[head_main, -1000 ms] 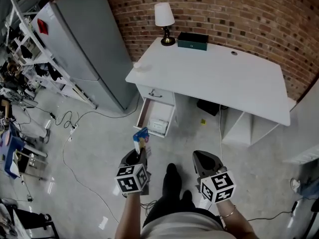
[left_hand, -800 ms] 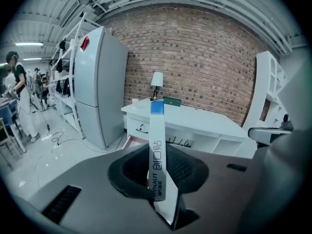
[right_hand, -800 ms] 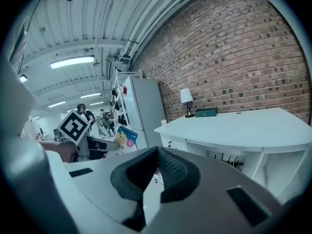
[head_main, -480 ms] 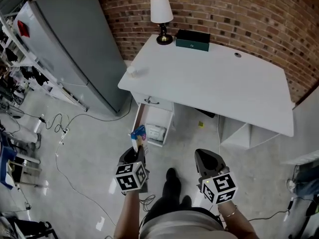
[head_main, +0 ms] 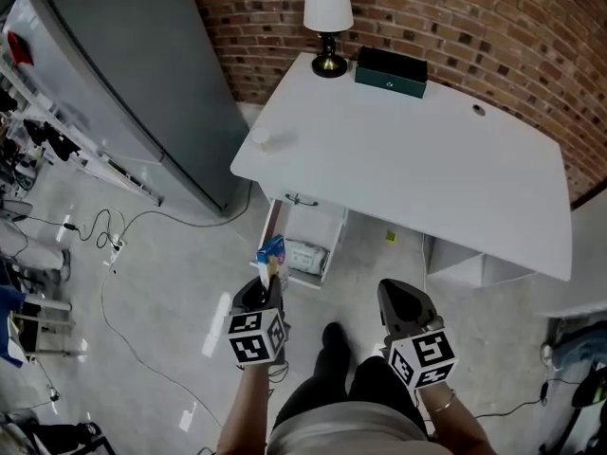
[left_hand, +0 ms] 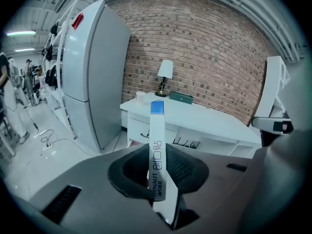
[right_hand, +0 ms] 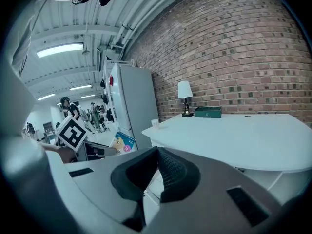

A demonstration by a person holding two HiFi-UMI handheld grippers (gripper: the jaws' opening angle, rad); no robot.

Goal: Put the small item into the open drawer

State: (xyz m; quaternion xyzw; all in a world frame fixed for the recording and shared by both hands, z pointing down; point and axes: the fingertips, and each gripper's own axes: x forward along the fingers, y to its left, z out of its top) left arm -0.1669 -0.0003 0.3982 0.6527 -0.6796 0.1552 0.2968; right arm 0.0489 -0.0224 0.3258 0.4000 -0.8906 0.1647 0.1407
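A thin white packet with a blue top (left_hand: 157,155) stands upright between the pads of my left gripper (left_hand: 161,179), which is shut on it. In the head view the packet (head_main: 270,259) sticks out ahead of the left gripper (head_main: 266,287), just short of the open drawer (head_main: 273,230) under the white desk's left end. A white thing (head_main: 305,256) lies inside the drawer. My right gripper (head_main: 392,290) hangs level with the left one, over the floor, its jaws shut with nothing between them (right_hand: 156,152). The right gripper view also catches the packet (right_hand: 122,143).
The white desk (head_main: 408,150) carries a lamp (head_main: 328,17), a dark green box (head_main: 391,71) and a small cup (head_main: 262,141). A grey fridge (head_main: 114,74) stands to the left, with cables (head_main: 104,254) on the floor. The person's dark shoe (head_main: 334,339) is between the grippers.
The desk and drawer have come closer to the grippers as the person stepped forward. Both grippers keep the same pose, and the packet stays held.
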